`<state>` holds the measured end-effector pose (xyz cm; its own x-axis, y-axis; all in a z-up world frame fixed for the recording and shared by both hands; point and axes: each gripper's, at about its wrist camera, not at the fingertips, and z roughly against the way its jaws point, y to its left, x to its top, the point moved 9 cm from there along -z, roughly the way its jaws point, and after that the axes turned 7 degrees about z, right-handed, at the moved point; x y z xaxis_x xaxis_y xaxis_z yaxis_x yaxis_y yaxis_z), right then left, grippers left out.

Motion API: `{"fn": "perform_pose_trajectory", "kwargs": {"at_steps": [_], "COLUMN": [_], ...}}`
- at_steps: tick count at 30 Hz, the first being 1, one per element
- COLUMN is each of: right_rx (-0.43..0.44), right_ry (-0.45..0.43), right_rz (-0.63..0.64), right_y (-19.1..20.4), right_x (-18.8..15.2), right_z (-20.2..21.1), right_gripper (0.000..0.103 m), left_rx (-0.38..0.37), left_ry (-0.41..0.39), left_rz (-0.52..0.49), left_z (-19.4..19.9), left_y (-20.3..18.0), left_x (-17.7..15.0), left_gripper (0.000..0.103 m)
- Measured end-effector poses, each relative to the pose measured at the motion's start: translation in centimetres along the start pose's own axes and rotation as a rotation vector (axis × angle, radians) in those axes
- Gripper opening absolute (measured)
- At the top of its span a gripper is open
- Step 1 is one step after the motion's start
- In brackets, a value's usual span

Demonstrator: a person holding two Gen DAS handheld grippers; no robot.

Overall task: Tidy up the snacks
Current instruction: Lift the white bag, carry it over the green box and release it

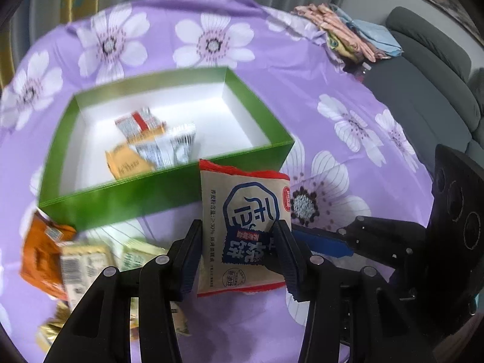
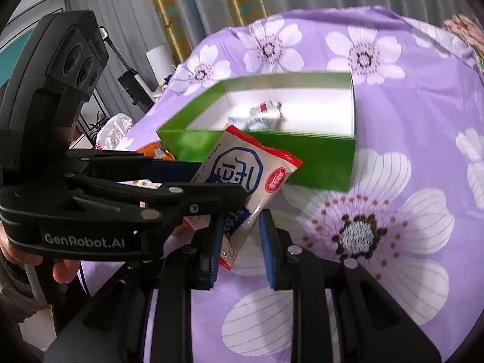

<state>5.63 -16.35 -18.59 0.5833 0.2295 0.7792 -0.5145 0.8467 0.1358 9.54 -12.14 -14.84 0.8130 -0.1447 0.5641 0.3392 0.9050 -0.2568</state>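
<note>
From the left wrist, the left gripper (image 1: 239,254) is clamping a beige cracker packet (image 1: 245,230) just in front of the green box (image 1: 169,193). From the right wrist, the right gripper (image 2: 240,245) is sitting around the packet's (image 2: 242,178) lower corner; I cannot tell if it is pinching.

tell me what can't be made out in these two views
- Loose snack packets, left wrist view: motion blur hides their print; the left gripper covers some.
- Packets in the green box, right wrist view: the near wall and the beige packet hide most.
- Right gripper: whether its pads press the packet is unclear.
</note>
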Motion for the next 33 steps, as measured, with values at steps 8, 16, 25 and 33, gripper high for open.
{"fn": "perform_pose_trajectory", "kwargs": {"at_steps": [8, 16, 25, 33], "right_rx": [0.0, 0.008, 0.003, -0.009], "right_ry": [-0.082, -0.136, -0.174, -0.162], "right_rz": [0.067, 0.135, 0.182, 0.234], "right_y": [1.1, 2.1, 1.8, 1.0], "right_x": [4.3, 7.5, 10.6, 12.5], "right_z": [1.4, 1.8, 0.8, -1.8], "right_gripper": [0.025, 0.025, 0.025, 0.025], "left_rx": [0.07, 0.122, 0.161, 0.178], "left_ry": [-0.112, -0.177, -0.23, -0.239], "left_rz": [-0.098, -0.13, -0.143, -0.129], "left_z": [4.1, 6.2, 7.1, 5.2], "left_y": [-0.1, 0.9, 2.2, 4.4], "left_x": [2.8, 5.5, 8.4, 11.0], "left_gripper": [0.047, 0.047, 0.047, 0.047]}}
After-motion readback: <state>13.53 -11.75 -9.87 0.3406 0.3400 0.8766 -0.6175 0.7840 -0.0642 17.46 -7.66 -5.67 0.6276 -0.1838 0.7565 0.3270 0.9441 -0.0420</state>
